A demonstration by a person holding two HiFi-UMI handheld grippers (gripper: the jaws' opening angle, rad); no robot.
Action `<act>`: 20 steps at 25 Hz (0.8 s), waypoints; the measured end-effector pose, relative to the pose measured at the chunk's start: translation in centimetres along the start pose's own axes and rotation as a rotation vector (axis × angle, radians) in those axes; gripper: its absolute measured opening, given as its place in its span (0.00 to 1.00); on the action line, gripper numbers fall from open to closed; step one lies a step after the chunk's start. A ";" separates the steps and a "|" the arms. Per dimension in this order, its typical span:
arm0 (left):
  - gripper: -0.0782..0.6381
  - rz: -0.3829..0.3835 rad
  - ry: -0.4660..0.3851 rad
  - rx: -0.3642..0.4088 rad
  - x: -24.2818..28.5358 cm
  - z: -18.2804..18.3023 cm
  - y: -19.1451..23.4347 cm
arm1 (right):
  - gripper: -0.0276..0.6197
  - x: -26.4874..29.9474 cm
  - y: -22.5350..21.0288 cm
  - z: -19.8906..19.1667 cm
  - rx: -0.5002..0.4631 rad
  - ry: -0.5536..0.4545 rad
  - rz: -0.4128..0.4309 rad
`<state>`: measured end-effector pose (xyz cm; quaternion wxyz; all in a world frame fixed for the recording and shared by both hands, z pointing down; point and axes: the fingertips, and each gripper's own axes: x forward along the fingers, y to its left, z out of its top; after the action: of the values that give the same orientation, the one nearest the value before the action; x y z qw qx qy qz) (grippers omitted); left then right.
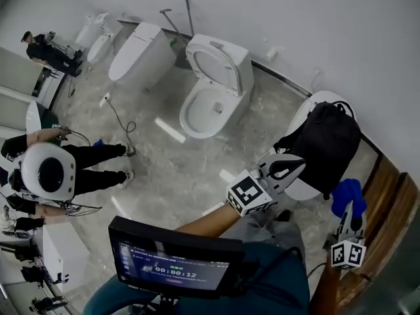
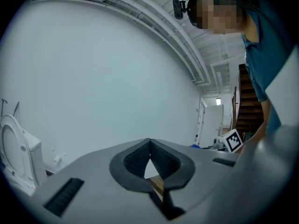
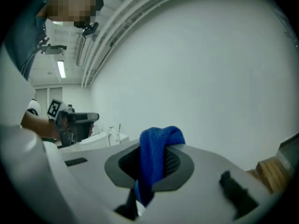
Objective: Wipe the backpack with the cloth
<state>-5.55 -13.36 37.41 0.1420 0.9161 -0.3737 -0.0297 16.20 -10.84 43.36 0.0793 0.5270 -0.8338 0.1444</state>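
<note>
A black backpack [image 1: 326, 142] rests on top of a white closed toilet [image 1: 303, 188] at the right of the head view. My left gripper [image 1: 298, 163] hovers just left of the backpack's lower edge, apart from it; in the left gripper view its jaws [image 2: 149, 143] are shut tip to tip with nothing between them and face the pale wall. My right gripper [image 1: 348, 210] is lower right of the backpack, shut on a blue cloth [image 1: 346, 196]. The right gripper view shows the blue cloth [image 3: 156, 158] clamped between the pads and bunched over their top.
An open white toilet [image 1: 213, 90] and another closed one [image 1: 141, 54] stand along the back wall. A person in a white helmet [image 1: 49, 169] sits at the left. A monitor [image 1: 174, 262] is close below me. Wooden steps [image 1: 388, 202] lie at the right.
</note>
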 end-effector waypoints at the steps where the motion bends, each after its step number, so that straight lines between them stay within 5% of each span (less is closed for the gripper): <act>1: 0.11 0.003 -0.009 0.003 -0.6 0.7 -0.7 | 0.09 -1.2 0.4 2.1 -0.019 -0.044 -0.001; 10: 0.11 0.042 -0.060 0.085 -7.5 4.7 -7.7 | 0.09 -13.3 4.4 14.7 -0.172 -0.275 0.006; 20: 0.11 0.098 -0.122 0.163 -17.9 2.6 -22.0 | 0.09 -30.6 9.0 15.3 -0.243 -0.353 0.021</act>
<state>-3.93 13.41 27.79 0.0453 0.9018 -0.4271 -0.0482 21.62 13.97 18.82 -0.0067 0.5219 -0.8515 -0.0509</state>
